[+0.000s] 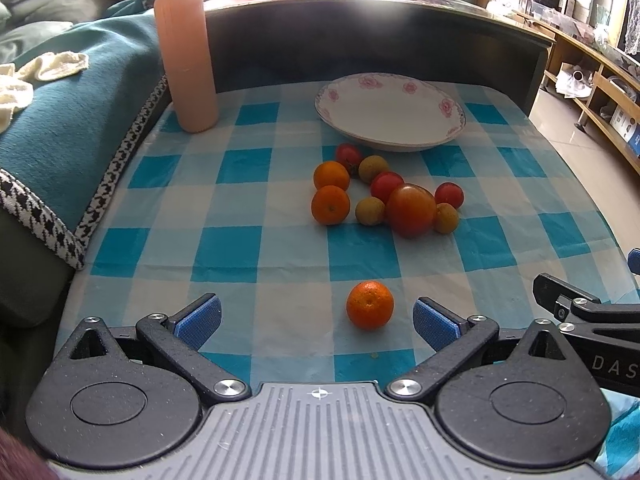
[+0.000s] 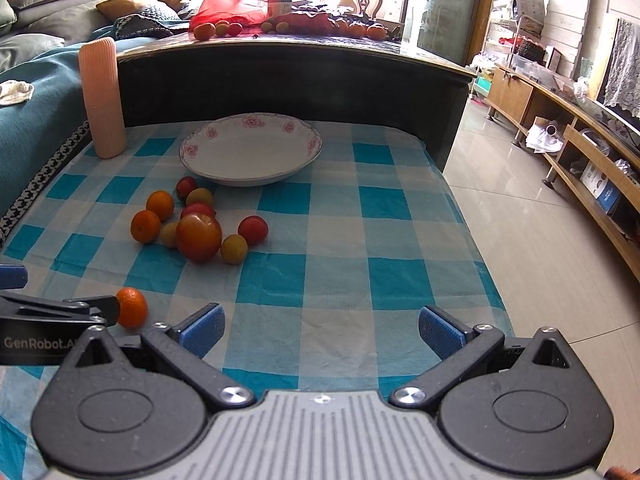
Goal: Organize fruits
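Note:
A lone orange mandarin [image 1: 369, 304] lies on the blue checked cloth just ahead of my left gripper [image 1: 318, 318], which is open with the fruit close to its right finger. The same mandarin [image 2: 131, 307] shows at the left of the right wrist view. Farther off lies a cluster of fruit: two mandarins [image 1: 331, 190], a big red tomato [image 1: 411, 210], small red tomatoes and yellowish round fruits. A white plate with pink flowers [image 1: 448, 108] stands empty behind them, also seen as the plate [image 2: 192, 150]. My right gripper [image 2: 320, 332] is open over bare cloth.
A tall ribbed peach cylinder [image 1: 186, 56] stands at the cloth's far left corner. A dark raised ledge [image 1: 360, 20] with more fruit and a red bag runs behind. A teal-covered sofa [image 1: 72, 120] is on the left, tiled floor [image 2: 540, 220] on the right.

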`<control>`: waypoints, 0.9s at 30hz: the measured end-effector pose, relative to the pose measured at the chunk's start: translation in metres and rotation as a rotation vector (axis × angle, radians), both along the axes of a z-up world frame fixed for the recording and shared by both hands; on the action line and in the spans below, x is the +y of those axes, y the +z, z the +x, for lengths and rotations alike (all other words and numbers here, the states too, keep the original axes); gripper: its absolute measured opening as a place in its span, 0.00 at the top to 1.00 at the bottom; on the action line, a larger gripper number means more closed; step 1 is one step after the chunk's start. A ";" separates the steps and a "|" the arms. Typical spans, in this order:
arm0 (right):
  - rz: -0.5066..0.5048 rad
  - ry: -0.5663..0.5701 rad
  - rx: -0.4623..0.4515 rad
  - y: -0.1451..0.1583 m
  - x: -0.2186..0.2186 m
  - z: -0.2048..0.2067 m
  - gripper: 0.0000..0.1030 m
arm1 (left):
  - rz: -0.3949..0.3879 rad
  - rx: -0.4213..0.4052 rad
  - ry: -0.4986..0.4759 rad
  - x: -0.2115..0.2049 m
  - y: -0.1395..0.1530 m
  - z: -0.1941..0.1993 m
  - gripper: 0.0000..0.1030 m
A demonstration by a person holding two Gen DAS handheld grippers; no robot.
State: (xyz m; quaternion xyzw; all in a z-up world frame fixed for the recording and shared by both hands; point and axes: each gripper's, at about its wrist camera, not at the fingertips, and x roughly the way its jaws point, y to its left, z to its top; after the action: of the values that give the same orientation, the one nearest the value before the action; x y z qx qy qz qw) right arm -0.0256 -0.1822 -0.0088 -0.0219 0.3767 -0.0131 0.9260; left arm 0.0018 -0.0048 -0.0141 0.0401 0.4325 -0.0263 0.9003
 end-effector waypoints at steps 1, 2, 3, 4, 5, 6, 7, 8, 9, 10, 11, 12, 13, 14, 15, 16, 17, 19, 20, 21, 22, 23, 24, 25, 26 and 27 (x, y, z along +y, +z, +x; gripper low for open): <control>0.001 0.000 0.000 0.000 0.000 0.000 0.00 | 0.000 0.001 0.000 0.000 0.000 0.000 0.00; 0.001 0.000 0.000 0.000 0.000 0.000 0.00 | 0.001 0.001 -0.001 0.000 0.000 0.000 0.00; 0.001 0.000 0.001 0.000 0.000 0.000 0.00 | 0.001 0.001 0.000 0.000 0.000 0.001 0.00; 0.001 0.000 0.001 0.000 0.000 0.000 0.00 | 0.001 0.001 0.000 0.000 0.000 0.001 0.00; 0.002 0.000 0.001 -0.001 0.000 0.000 0.00 | 0.000 0.001 0.000 0.000 0.000 0.000 0.00; 0.001 0.000 0.001 -0.001 0.000 0.000 0.00 | 0.000 0.001 0.000 0.000 0.000 0.001 0.00; 0.001 0.000 0.001 -0.001 0.000 0.000 0.00 | 0.000 0.002 0.000 0.000 0.000 0.001 0.00; 0.002 0.000 0.001 -0.001 0.000 0.000 0.00 | 0.000 0.002 0.000 0.000 0.000 0.000 0.00; 0.002 0.000 0.002 -0.001 0.000 0.000 0.00 | 0.001 0.001 0.000 0.000 0.000 0.001 0.00; 0.002 0.000 0.002 -0.001 0.000 0.000 0.00 | 0.000 0.002 0.000 0.000 0.000 0.001 0.00; 0.002 0.000 0.002 -0.001 0.000 0.000 0.00 | 0.000 0.002 0.000 0.000 0.000 0.001 0.00; 0.002 0.000 0.003 -0.001 0.000 0.000 0.00 | 0.001 0.003 0.000 0.000 0.000 0.000 0.00; 0.003 0.000 0.003 -0.002 -0.001 0.000 0.00 | 0.001 0.002 0.000 0.000 0.000 0.001 0.00; 0.003 0.000 0.003 -0.002 -0.001 0.000 0.00 | 0.002 0.002 0.000 0.000 0.000 0.000 0.00; 0.003 0.000 0.003 -0.002 -0.001 0.000 0.00 | 0.002 0.003 0.000 0.000 0.000 0.000 0.00; 0.003 0.000 0.003 -0.002 -0.001 0.000 0.00 | 0.002 0.003 0.000 0.000 -0.001 0.000 0.00; 0.003 0.000 0.004 -0.002 -0.001 0.000 0.00 | 0.002 0.003 0.000 0.000 -0.001 0.000 0.00; 0.003 0.000 0.004 -0.002 -0.001 0.000 0.00 | 0.003 0.004 0.000 0.000 -0.002 -0.001 0.00; 0.004 0.001 0.005 -0.003 -0.001 0.000 0.00 | 0.003 0.004 0.000 0.000 -0.002 -0.001 0.00; 0.004 0.001 0.005 -0.003 -0.001 0.000 0.00 | 0.004 0.005 0.000 0.001 -0.002 -0.001 0.00; 0.003 0.001 0.005 -0.004 -0.001 0.000 0.00 | 0.005 0.007 0.000 0.001 -0.003 -0.001 0.00; 0.003 0.001 0.004 -0.004 -0.001 0.000 0.00 | 0.006 0.008 0.000 0.001 -0.003 -0.001 0.00; 0.004 0.001 0.005 -0.004 -0.001 0.000 0.00 | 0.006 0.009 0.000 0.001 -0.003 -0.002 0.00; 0.004 0.001 0.005 -0.004 0.000 0.000 0.00 | 0.007 0.011 0.000 0.001 -0.002 -0.001 0.00; 0.004 0.000 0.006 -0.005 0.000 0.000 0.00 | 0.007 0.011 0.000 0.001 -0.002 -0.001 0.00; 0.004 0.000 0.006 -0.004 0.000 0.000 0.00 | 0.008 0.011 0.000 0.001 -0.003 -0.002 0.00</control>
State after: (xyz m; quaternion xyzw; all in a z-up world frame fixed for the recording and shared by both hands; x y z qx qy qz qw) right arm -0.0258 -0.1825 -0.0133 -0.0202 0.3793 -0.0120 0.9250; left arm 0.0003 -0.0036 -0.0167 0.0436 0.4377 -0.0251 0.8977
